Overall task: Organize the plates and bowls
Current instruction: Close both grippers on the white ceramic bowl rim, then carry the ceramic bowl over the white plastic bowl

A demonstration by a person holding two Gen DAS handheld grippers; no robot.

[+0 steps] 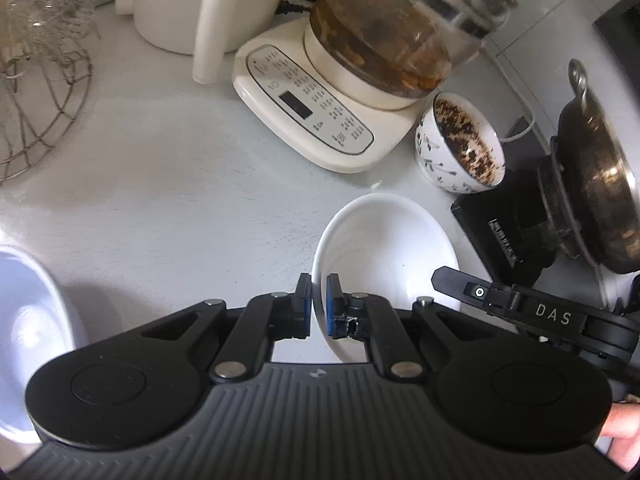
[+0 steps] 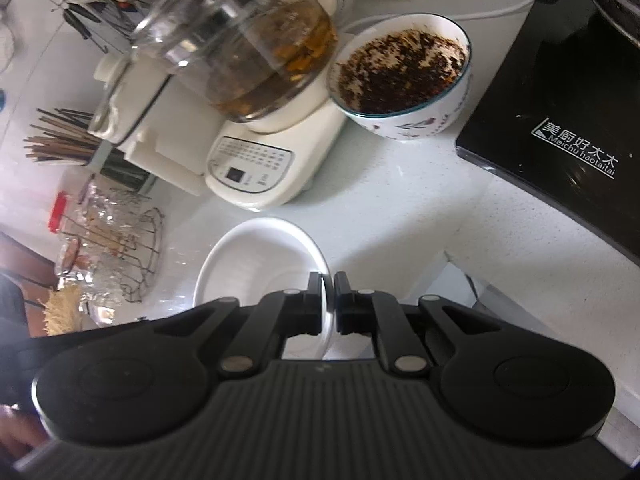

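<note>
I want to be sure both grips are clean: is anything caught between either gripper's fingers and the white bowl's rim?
Nothing visible is. The left gripper has its blue pads straight on the white bowl rim, and the right gripper pinches the rim on the opposite side. The patterned bowl and kettle base stand apart behind it.

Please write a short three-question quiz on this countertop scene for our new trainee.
1. True or false: both tools grip the rim of the same white bowl.
2. What fills the patterned bowl? A) dark flakes B) clear water C) nothing
3. Which appliance stands just behind the patterned bowl's left side in the right wrist view?

Key:
1. True; left tool and right tool each clamp its rim.
2. A
3. The glass kettle on its cream base.
</note>
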